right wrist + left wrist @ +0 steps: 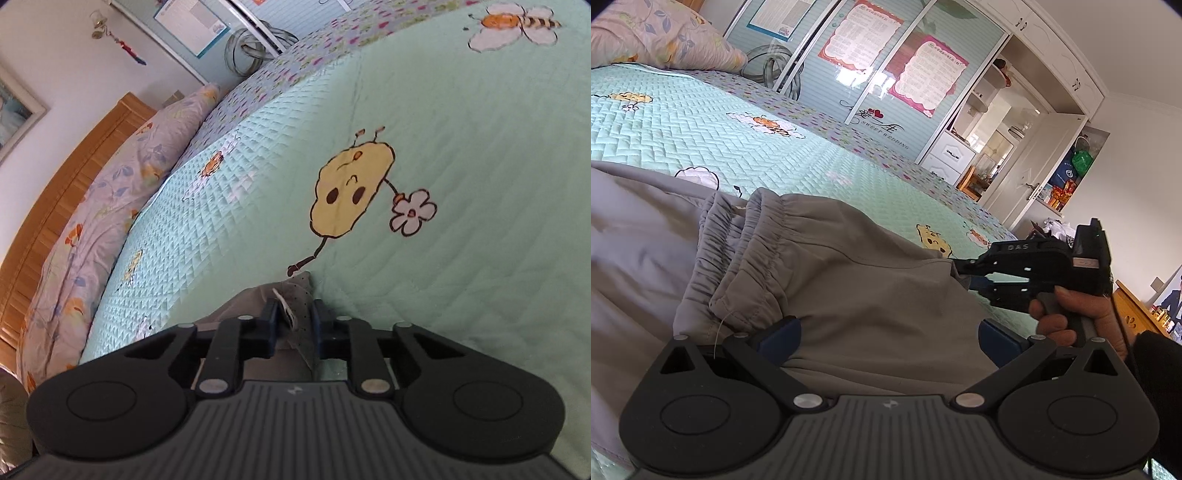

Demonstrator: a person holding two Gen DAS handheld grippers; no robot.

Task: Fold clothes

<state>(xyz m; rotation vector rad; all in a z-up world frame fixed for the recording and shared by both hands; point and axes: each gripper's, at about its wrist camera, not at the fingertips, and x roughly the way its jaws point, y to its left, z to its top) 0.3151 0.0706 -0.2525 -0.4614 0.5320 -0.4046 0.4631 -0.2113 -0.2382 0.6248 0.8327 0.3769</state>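
Right gripper [294, 325] pinching grey trousers' [849, 280] corner, left gripper [888, 338] wide — above them

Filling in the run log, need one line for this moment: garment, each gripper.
garment: grey trousers on bed quilt | left gripper: open over trousers | right gripper: closing on trouser edge | fold: not done

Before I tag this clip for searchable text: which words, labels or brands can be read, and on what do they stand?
"SWEET WEDDING": on the wardrobe door, under a handwritten flourish that I cannot read.
"DAS": on top of the right tongs, seen from the left wrist.
Pink-bordered posters on the doors: print too small to read.
Blue-framed sheet: too small to read.
White tag on the grey trousers: nothing legible.
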